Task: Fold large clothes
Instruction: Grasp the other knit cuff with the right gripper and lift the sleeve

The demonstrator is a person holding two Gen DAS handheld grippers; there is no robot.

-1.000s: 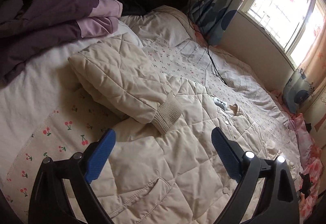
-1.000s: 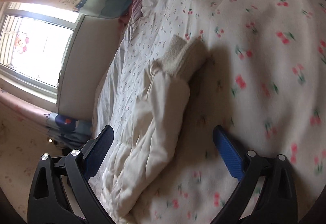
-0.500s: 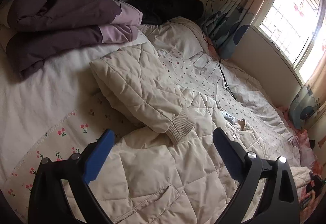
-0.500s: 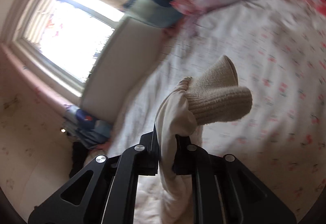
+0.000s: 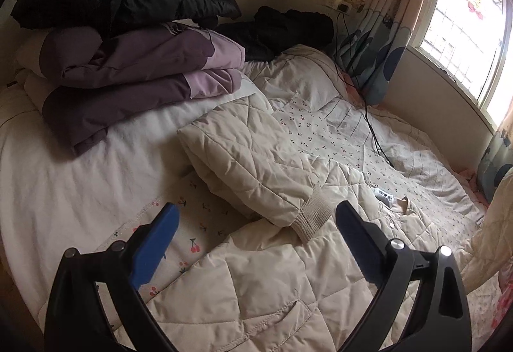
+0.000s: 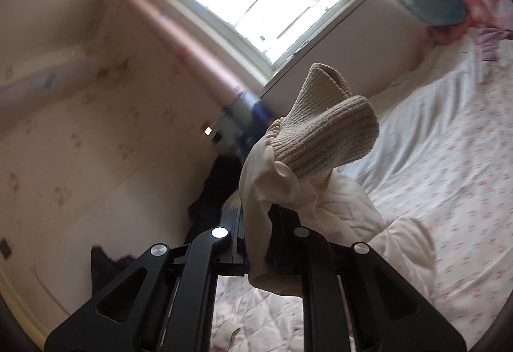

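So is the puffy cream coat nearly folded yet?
Not quite. One sleeve already lies folded across the cream coat. The right tool is shut on the other sleeve, lifting it by its ribbed cuff. The left tool hangs open above the coat. That sleeve and the body are left to fold.

No lettering can be read in either view. A small white label [image 5: 383,195] sewn inside the neck of the cream quilted jacket [image 5: 256,281] carries dark marks, but they are too small and blurred to make out. The faint figures on the wallpaper [image 6: 64,140] and the red decorations on the window [image 5: 474,4] show no legible words.
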